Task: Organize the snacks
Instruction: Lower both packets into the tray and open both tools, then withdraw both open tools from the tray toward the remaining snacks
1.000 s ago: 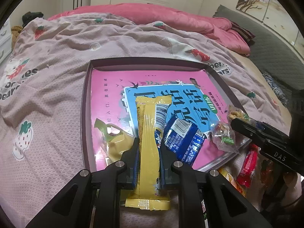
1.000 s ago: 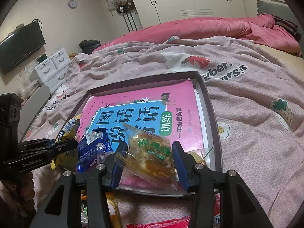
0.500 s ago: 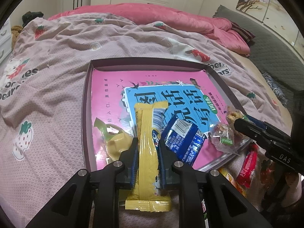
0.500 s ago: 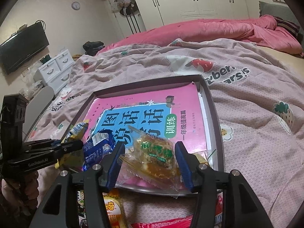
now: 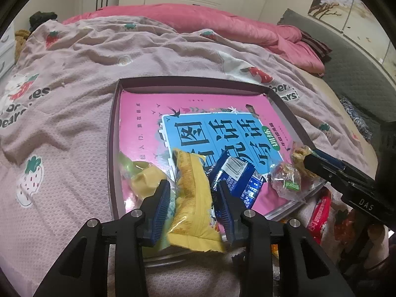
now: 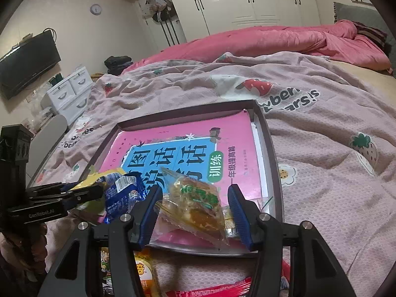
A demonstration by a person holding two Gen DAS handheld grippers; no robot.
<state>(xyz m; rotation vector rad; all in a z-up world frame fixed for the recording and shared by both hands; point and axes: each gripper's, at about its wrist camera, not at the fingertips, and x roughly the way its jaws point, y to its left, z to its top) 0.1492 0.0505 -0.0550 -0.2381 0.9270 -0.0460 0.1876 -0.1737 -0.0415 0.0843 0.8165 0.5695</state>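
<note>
Since a moment ago my left gripper (image 5: 191, 200) has spread its jaws, and the yellow snack bar (image 5: 191, 198) it was pinching now sits loosely between the pads, tilted and crumpled, its near end hanging over the tray's near rim. I cannot tell whether either pad touches it. My right gripper (image 6: 194, 212) has also opened wider, and the clear pastry packet (image 6: 195, 203) lies between its blue pads without either one touching it.

Just left of my left pad lies a pale yellow-green packet (image 5: 142, 175); just right of my right pad is a blue biscuit packet (image 5: 235, 175), and beyond that the pastry packet again, with my right gripper's tip beside it. All of these rest on the pink and blue book (image 5: 198, 123) that fills the dark-rimmed tray (image 5: 112, 148).

Nearer me than the tray, beneath my right gripper, more snacks lie on the bedspread: an orange packet (image 6: 143, 272) and a red wrapper (image 6: 212, 290). The strawberry-print bedspread (image 6: 321, 148) surrounds the tray, with a pink duvet (image 6: 259, 42) well beyond it.
</note>
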